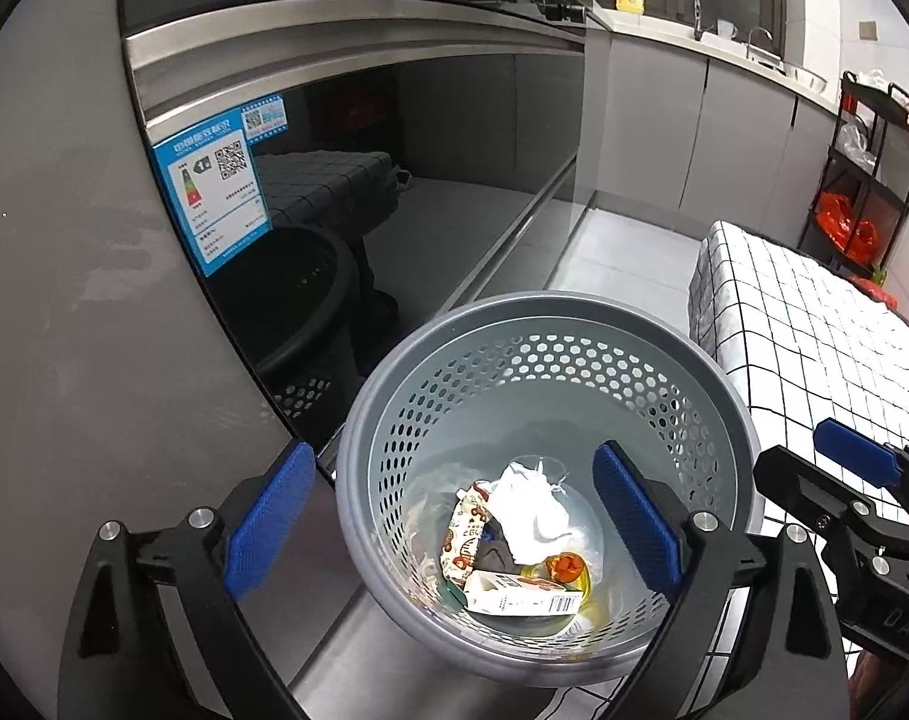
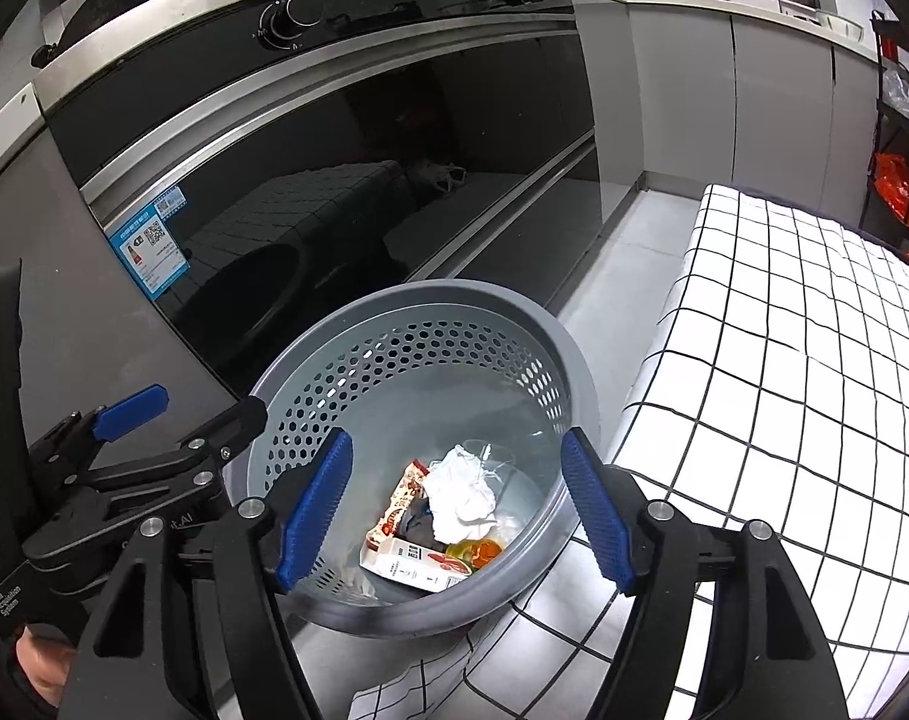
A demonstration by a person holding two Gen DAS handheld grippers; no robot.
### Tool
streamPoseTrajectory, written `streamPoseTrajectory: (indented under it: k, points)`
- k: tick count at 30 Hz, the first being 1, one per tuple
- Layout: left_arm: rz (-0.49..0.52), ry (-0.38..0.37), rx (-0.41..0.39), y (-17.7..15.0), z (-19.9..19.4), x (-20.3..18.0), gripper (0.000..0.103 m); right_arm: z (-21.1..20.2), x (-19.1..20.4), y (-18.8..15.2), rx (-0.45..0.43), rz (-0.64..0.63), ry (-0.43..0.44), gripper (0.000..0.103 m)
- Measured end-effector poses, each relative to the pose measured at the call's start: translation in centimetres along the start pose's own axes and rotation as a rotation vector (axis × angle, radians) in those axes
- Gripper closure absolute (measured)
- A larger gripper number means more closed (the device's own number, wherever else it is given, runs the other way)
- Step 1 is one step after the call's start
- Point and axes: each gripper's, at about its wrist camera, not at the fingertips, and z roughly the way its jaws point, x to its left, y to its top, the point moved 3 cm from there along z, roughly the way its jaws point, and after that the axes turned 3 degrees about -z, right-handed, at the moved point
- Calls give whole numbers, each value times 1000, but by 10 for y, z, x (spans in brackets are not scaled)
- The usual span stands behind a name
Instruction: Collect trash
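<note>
Left gripper [image 1: 454, 531]: fingers apart, nothing between the pads, poised over the grey perforated bin [image 1: 724, 396]. Bin contents: crumpled white tissue [image 1: 529, 513], printed wrapper [image 1: 463, 534], small carton [image 1: 523, 597] bearing a barcode. Oven-door energy label [image 1: 217, 198] shows QR codes; text unreadable. The right view alone shows the control knob [image 2: 295, 15] and "Data Acquisition System" lettering on the neighbouring handle. Right gripper [image 2: 457, 516]: fingers apart, empty, above the same bin beside the checked table [image 2: 784, 360].

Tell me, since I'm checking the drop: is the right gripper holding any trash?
No: the right gripper stands open and empty above the bin, with the crumpled tissue already lying inside.
</note>
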Motion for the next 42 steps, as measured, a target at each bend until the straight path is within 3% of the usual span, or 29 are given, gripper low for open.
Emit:
streamPoseTrajectory:
  k: [15, 42]
  points:
    - [-10, 45, -24, 1, -11, 7, 7, -10, 2, -1, -9, 23, -63, 32]
    - [-27, 72, -31, 0, -16, 15, 6, -18, 12, -1, -19, -8, -82, 32]
